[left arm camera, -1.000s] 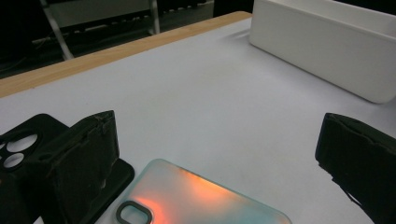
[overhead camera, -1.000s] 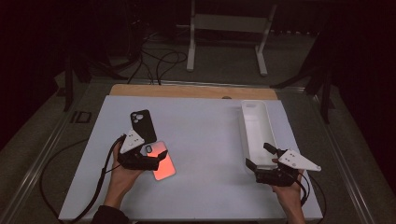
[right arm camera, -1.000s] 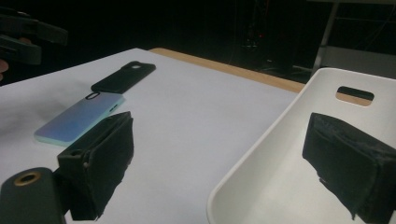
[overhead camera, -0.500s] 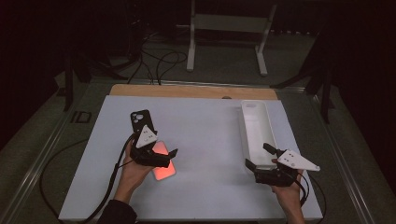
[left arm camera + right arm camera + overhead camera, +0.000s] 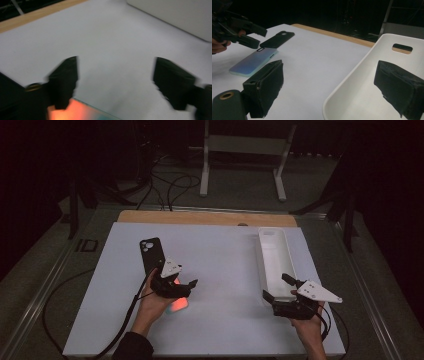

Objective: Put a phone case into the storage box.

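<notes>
A phone (image 5: 179, 304) with a glowing orange screen lies flat on the white mat (image 5: 225, 270). In the right gripper view the phone (image 5: 253, 61) looks pale blue. A black phone case (image 5: 151, 255) lies just beyond it. My left gripper (image 5: 186, 286) hovers low over the phone, pointing right. Its jaws have just been closing but still stand apart (image 5: 115, 80), with bare mat between them and the phone's lit corner (image 5: 75, 112) under one jaw. My right gripper (image 5: 276, 286) stands open at the near end of the white tray (image 5: 275, 260), nothing between its jaws (image 5: 329, 80).
The tray (image 5: 362, 82) is long and narrow, with a handle slot at its far end. A wooden strip (image 5: 205, 217) edges the mat's far side. Cables and a metal stand (image 5: 240, 165) lie on the dark floor beyond the table.
My left hand has slid to the right over the phone, covering more of its glowing screen. The right hand and its gripper have stayed where they were.
</notes>
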{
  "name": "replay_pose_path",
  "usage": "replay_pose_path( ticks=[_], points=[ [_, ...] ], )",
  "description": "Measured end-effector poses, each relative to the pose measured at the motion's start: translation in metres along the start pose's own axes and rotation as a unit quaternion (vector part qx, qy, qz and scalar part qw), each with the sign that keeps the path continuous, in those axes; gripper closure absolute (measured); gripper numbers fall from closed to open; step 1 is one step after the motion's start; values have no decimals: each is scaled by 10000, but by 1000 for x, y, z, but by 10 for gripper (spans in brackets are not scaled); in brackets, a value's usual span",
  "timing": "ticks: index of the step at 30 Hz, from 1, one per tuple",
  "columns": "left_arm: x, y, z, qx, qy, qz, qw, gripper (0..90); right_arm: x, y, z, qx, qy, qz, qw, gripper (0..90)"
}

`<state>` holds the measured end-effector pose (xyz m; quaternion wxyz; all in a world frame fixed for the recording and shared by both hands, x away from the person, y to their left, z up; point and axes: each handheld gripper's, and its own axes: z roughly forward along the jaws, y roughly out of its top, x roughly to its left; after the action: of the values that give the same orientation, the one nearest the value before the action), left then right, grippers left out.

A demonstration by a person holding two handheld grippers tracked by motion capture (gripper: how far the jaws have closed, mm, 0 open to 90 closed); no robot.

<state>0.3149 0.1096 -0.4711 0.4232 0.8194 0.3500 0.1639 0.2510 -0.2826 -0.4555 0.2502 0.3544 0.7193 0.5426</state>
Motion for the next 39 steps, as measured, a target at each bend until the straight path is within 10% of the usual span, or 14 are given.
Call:
replay_pose_path(
  ticks=[5, 11, 39],
  points=[
    [-4, -2, 8, 269, -387, 46, 9989, 605, 1, 0, 0, 10, 8, -20, 10000, 87],
    [-11, -6, 18, 583, -341, 146, 9976, 892, 0, 0, 0, 7, -4, -22, 10000, 88],
    [-21, -32, 36, 1145, -322, 92, 9929, 897, -1, 1, 0, 10, -25, -36, 10000, 88]
  ],
)
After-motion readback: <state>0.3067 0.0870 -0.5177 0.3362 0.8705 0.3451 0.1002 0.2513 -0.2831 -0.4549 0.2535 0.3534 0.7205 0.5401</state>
